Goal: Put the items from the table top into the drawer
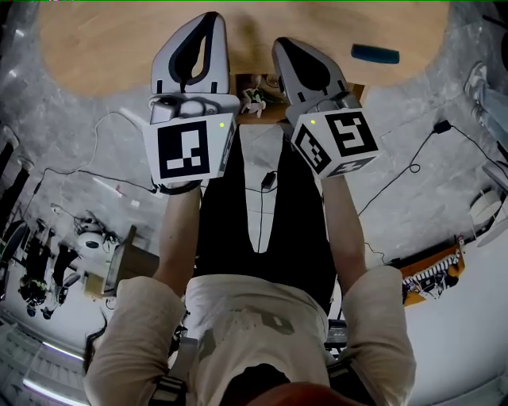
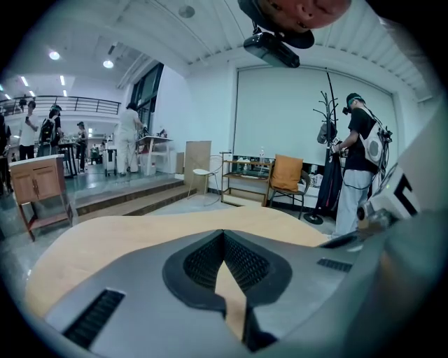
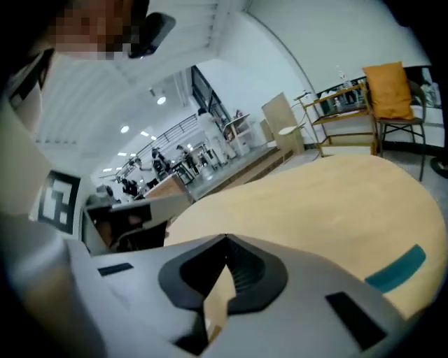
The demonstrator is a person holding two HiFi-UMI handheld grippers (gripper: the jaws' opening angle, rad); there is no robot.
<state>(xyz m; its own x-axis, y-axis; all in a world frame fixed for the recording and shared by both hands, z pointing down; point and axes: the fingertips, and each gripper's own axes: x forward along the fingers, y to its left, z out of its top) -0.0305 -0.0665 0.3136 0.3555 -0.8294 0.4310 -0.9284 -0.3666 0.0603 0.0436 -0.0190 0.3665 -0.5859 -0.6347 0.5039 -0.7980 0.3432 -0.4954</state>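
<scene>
A teal, bar-shaped item (image 1: 375, 54) lies on the round wooden table (image 1: 103, 40) at the far right; the right gripper view shows the teal item (image 3: 395, 269) low at its right. Under the table's near edge an open drawer (image 1: 258, 101) holds small white and green things. My left gripper (image 1: 208, 17) hangs over the table's near part, jaws together with nothing between them; its own view shows the left gripper (image 2: 224, 232) over bare wood (image 2: 105, 238). Beside it my right gripper (image 1: 284, 41) is shut and empty, above the drawer's right side, and in its own view the right gripper (image 3: 225, 239) has its tips meeting.
Cables (image 1: 397, 170) run over the grey floor on both sides. An orange tool tray (image 1: 432, 270) lies at the right, a cardboard box (image 1: 131, 262) and gear at the left. Beyond the table stand a person (image 2: 357, 164), a coat rack (image 2: 329, 112) and an orange chair (image 2: 285, 178).
</scene>
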